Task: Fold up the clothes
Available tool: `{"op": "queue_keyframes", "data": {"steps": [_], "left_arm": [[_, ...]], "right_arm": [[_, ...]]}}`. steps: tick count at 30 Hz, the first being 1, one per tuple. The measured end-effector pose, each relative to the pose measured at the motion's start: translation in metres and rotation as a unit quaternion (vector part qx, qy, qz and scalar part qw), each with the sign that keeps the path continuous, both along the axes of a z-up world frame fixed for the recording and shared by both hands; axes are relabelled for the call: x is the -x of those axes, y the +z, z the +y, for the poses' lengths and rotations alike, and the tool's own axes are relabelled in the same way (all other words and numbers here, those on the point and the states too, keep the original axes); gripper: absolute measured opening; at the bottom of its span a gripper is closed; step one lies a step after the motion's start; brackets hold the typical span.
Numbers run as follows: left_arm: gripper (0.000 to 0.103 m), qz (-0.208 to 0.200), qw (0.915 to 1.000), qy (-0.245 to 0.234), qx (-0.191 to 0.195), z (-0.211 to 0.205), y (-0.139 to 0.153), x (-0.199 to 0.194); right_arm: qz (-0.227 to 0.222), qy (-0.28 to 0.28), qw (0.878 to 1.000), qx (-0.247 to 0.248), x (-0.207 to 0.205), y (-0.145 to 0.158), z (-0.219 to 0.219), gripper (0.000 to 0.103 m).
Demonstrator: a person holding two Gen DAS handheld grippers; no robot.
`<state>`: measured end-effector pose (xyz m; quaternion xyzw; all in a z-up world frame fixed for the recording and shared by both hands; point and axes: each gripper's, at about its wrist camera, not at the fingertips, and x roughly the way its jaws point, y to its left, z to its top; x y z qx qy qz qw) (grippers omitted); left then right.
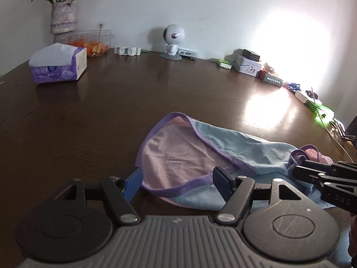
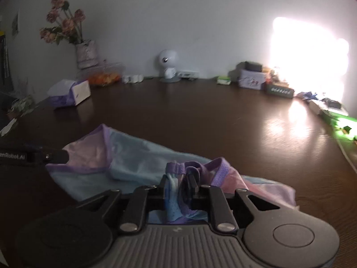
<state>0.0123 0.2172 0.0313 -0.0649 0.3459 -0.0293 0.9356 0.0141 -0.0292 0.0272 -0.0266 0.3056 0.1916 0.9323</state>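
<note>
Dark wooden counter (image 1: 156, 93) fills most of both views, with a strong glare patch at right of frame.

Garment (image 1: 189, 156), pink and light blue with purple trim, lies on the counter at lower centre of the left wrist view and spreads rightward. In the right wrist view it runs from left of centre to the lower right.

Left gripper (image 1: 177, 182): jaws stand wide apart at bottom centre. The purple-trimmed near edge of the garment lies between them. Blue left pad sits at the cloth's left edge, dark right pad over the hem. No pinch visible.

Right gripper (image 2: 179, 186): jaws close together at bottom centre of its own view, clamped on a bunched fold of the garment, blue and purple cloth squeezed between the pads. Seen from the left wrist, it enters at lower right, tips at the garment's bunched right end.

Along the far edge, against the white wall:
- tissue pack (image 1: 59, 64), purple and white, upper left
- vase of dried flowers (image 1: 63, 16), far upper left
- clear tub (image 1: 89, 42) with orange contents, beside the vase
- white round-headed figure (image 1: 173, 40), upper centre
- small boxes (image 1: 248, 64), upper right near the glare
</note>
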Motion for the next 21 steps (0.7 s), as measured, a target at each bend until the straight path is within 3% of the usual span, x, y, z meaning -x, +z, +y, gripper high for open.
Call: {"op": "queue_keyframes", "data": {"steps": [3,6,8,10,13,16,17,19,21], "left_arm": [[0.071,0.007,0.9999,0.012,0.002,0.011,-0.003,0.002],[0.071,0.011,0.9997,0.02,-0.002,0.017,-0.005,0.003],[0.071,0.015,0.9996,0.024,0.001,0.019,-0.007,0.004],[0.071,0.019,0.9994,0.027,0.005,0.019,-0.009,0.004],[0.071,0.025,0.9992,0.032,-0.001,0.015,-0.011,0.008],[0.071,0.033,0.9974,0.056,-0.031,0.007,-0.01,0.012],[0.072,0.035,0.9968,0.063,-0.037,0.005,-0.011,0.013],[0.073,0.035,0.9956,0.075,-0.044,0.001,-0.012,0.014],[0.073,0.031,0.9949,0.085,-0.044,-0.002,-0.012,0.014]], "right_arm": [[-0.043,0.019,0.999,-0.012,0.018,0.027,-0.011,0.05],[-0.083,0.013,0.996,-0.031,0.028,0.052,-0.047,0.05],[-0.097,-0.015,0.995,-0.02,0.023,0.058,-0.069,0.043],[-0.046,-0.028,0.999,-0.002,-0.001,0.039,-0.079,0.014],[0.03,0.035,0.999,0.025,-0.016,0.006,-0.067,0.013],[0.005,0.085,0.993,0.087,-0.005,0.017,-0.052,0.012],[-0.004,0.102,0.991,0.09,-0.005,0.029,-0.052,0.014],[-0.02,0.151,0.985,0.082,-0.023,0.057,-0.054,0.038],[-0.023,0.232,0.968,0.097,-0.055,0.072,-0.039,0.043]]}}
